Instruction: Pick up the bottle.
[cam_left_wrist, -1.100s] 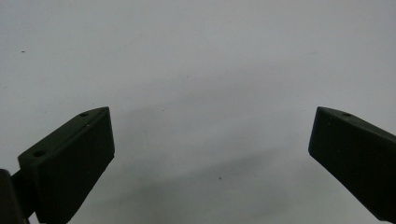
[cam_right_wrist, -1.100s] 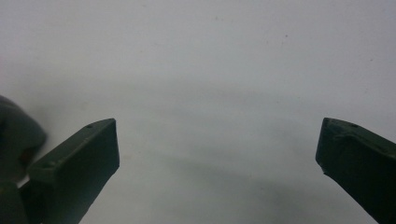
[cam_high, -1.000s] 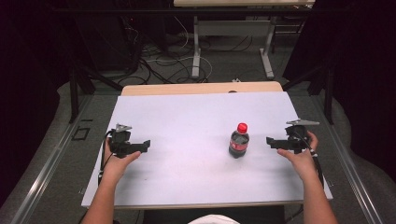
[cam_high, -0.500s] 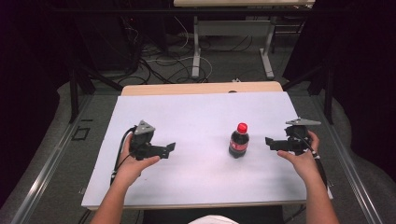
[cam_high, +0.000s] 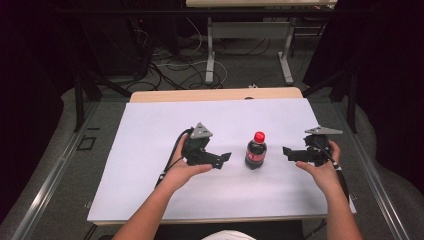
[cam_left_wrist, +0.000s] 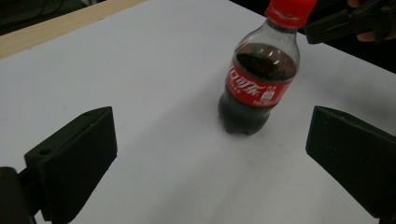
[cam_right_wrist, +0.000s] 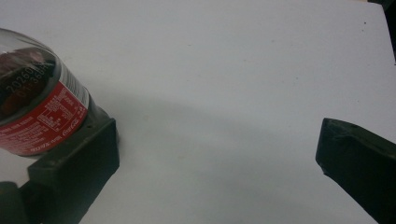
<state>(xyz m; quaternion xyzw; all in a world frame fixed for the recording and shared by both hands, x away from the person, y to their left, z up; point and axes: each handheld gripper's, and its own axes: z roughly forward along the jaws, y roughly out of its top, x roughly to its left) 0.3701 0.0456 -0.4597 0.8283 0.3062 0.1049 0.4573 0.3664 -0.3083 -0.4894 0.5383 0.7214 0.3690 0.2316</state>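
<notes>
While the bottle (cam_high: 255, 151) stands upright on the white table sheet (cam_high: 150, 135), slightly right of the middle, I hold a gripper in each hand and neither one touches it. My left gripper (cam_high: 220, 160) sits just to the left of the bottle, jaws spread wide and aimed toward it, with bare sheet between its tips and the bottle's side. In the left gripper view the bottle (cam_left_wrist: 259, 88) appears ahead of and between the two black jaws, closer to the right one, and it leans in that view because the camera is tilted. Its cap is red, its label is red with white lettering, and dark liquid fills it to about the shoulder.

My right gripper (cam_high: 290, 153) is near the bottle's right side, also with jaws wide apart and nothing between them. In the right gripper view the bottle (cam_right_wrist: 37, 112) shows at the left edge, just behind the left jaw; I cannot tell whether that jaw touches it there, though the high view shows a small gap. A grey three-cornered plate tops each gripper. Beyond the sheet, a strip of wooden tabletop (cam_high: 215, 94) is exposed at the far edge.
</notes>
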